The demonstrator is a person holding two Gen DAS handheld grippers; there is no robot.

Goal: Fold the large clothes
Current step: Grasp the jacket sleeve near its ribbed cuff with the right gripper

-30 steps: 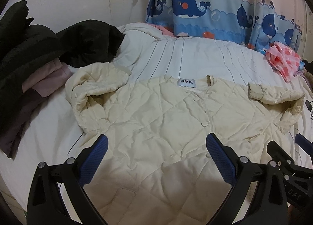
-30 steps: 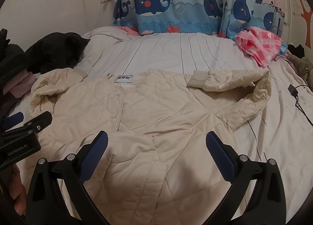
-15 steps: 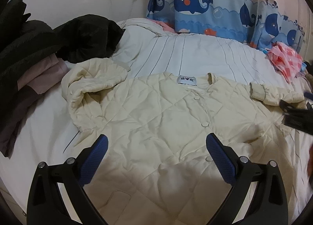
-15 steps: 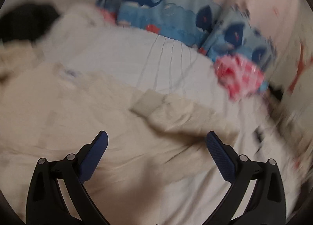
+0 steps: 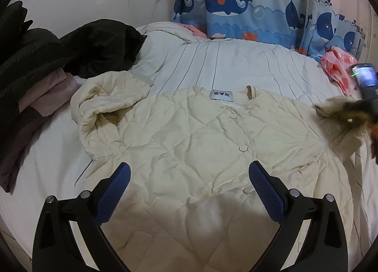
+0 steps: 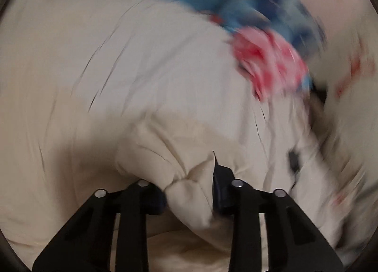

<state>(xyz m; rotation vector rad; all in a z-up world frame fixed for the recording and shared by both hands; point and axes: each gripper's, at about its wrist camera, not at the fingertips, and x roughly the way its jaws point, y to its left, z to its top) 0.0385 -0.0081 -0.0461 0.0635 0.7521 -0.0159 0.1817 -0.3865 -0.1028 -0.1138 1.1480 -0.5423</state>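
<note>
Jacket (image 5: 189,144), cream and quilted, lies spread front-up across the near half of the bed (image 5: 236,64), collar and label toward the far side, buttons running down its middle; that flat, open lay is what a fold needs, with the body smoothed and only the arms left to bring in. The left sleeve (image 5: 106,99) sits bunched in a loose heap at the jacket's left shoulder, not yet dealt with. The left gripper (image 5: 189,187) hovers over the near hem with its fingers (image 5: 115,187) spread wide and nothing between them, probably waiting as a spare hand to pin the cloth. The right gripper (image 6: 189,191) has just been closing, and its fingers now pinch a fold of the right sleeve (image 6: 186,189), the padded cloth bulging out between them; from the left wrist view this sleeve shows only as a blur at the far right edge. Taking the sleeve near its end would let it be drawn across the chest. A heap of dark clothes (image 5: 70,45) lies far left, a pink bag (image 5: 340,71) far right, both clear of the jacket
</note>
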